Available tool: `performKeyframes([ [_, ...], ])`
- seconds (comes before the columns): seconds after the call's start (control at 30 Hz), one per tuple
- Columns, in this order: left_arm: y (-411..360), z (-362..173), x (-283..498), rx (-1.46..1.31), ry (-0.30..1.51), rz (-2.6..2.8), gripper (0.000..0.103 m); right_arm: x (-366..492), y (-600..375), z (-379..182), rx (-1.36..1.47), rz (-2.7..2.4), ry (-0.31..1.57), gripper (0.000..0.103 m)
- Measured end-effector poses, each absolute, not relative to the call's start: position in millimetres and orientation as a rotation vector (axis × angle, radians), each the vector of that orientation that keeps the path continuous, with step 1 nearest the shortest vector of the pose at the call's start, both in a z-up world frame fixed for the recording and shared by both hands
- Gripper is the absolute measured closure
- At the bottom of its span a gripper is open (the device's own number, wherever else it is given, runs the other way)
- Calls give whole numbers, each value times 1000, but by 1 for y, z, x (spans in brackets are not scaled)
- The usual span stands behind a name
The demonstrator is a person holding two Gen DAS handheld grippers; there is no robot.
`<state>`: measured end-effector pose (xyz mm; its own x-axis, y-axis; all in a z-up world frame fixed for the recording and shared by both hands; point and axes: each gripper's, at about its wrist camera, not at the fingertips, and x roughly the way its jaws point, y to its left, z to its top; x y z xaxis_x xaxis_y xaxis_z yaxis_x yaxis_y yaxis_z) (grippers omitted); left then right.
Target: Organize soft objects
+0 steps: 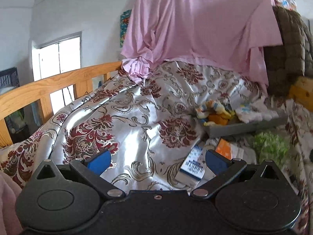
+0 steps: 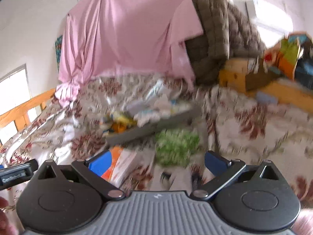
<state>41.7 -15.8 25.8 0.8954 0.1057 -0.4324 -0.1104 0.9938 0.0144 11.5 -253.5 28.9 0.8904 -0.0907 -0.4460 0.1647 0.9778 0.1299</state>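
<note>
Both grippers hover over a bed spread with a shiny floral bedcover (image 1: 125, 121), and neither holds anything. The left gripper (image 1: 156, 161) has its blue fingers wide apart over bare cover. The right gripper (image 2: 157, 161) is just as wide apart, likely ready for a pick.

The soft things are right of centre in the left wrist view. A grey tray (image 1: 244, 126) already holds small soft items, white, yellow and orange (image 1: 217, 110), so it seems to serve as the collecting place. A fuzzy green object (image 2: 176, 146) lies on the cover just below the tray, outside it. In the right wrist view it sits directly above the gap between the fingers, so I judge it the next thing to grasp. That view is blurred, so its exact shape is unclear.

Flat printed packets (image 1: 195, 164) lie near the fingers. A pink sheet (image 1: 195, 19) hangs across the top of the frame.
</note>
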Motion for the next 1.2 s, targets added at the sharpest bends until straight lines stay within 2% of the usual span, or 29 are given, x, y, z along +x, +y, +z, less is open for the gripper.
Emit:
performKeyframes([
  [0.6, -23, 13, 43, 35, 499, 105, 1, 30, -232, 11, 60, -197, 590, 0],
  [1.2, -24, 10, 43, 36, 520, 103, 1, 27, -237, 13, 76, -197, 582, 0],
])
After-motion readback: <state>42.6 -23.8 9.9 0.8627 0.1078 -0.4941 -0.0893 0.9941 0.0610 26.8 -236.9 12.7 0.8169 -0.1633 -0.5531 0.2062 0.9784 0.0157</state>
